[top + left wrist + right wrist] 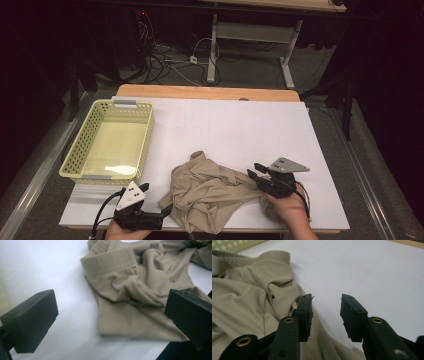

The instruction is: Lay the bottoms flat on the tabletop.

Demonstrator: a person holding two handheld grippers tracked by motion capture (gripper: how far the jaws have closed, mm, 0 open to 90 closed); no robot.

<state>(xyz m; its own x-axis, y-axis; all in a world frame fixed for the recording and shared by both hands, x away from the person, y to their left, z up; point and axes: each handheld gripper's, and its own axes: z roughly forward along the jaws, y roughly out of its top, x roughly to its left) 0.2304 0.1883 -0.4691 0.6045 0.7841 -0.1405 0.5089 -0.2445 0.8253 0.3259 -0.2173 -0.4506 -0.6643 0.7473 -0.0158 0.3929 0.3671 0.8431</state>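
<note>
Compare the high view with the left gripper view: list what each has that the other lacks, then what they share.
High view alone: the yellow basket at the table's left, the right gripper at the garment's right edge with jaws apart, both hands, and the floor cables beyond. Left gripper view alone: a close look at the garment's ribbed band, seen between the left gripper's wide-open jaws. Both: the crumpled beige garment on the white table cover.
</note>
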